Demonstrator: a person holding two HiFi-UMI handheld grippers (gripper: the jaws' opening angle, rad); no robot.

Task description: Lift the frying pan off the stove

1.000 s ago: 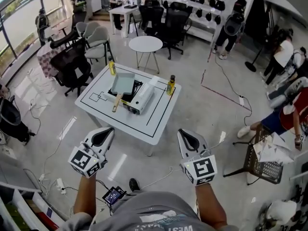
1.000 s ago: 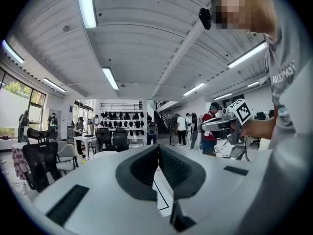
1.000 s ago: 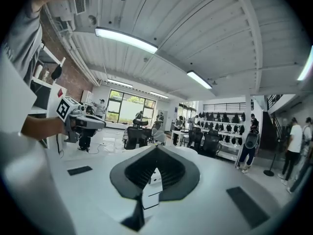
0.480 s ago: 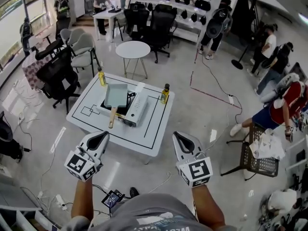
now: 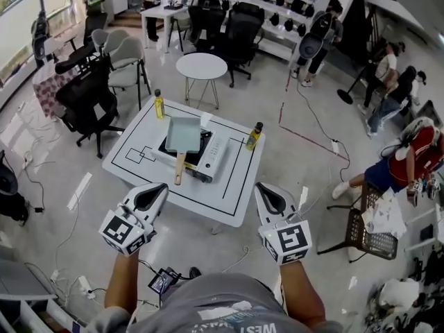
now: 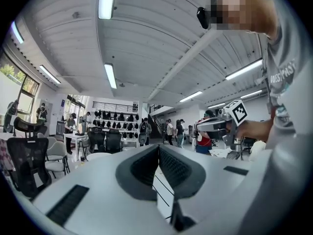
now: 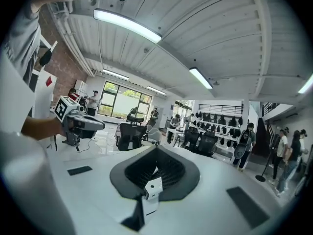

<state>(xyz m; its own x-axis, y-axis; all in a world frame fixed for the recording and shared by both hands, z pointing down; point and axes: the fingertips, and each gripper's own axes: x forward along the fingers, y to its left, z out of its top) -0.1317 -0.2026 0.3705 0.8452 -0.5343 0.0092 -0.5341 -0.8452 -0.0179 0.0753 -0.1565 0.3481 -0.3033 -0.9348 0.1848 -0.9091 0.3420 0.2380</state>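
Pale glossy floor (image 5: 270,89), office chairs (image 5: 239,30) (mostly black)

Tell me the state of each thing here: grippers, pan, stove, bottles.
Left gripper: shut, empty.
Right gripper: shut, empty.
Frying pan: sitting on the stove, not gripped.
Stove: on the table, pan on top.
Two bottles: upright on the table.

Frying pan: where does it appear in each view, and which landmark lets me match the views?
Head view: the frying pan sits on the stove, upper centre, on the white table.
Left gripper view: not in it.
Right gripper view: cannot be made out.
Shared landmark: the wall shelves of black gear, at the top in the head view, mid-left in the left gripper view, mid-right in the right gripper view.
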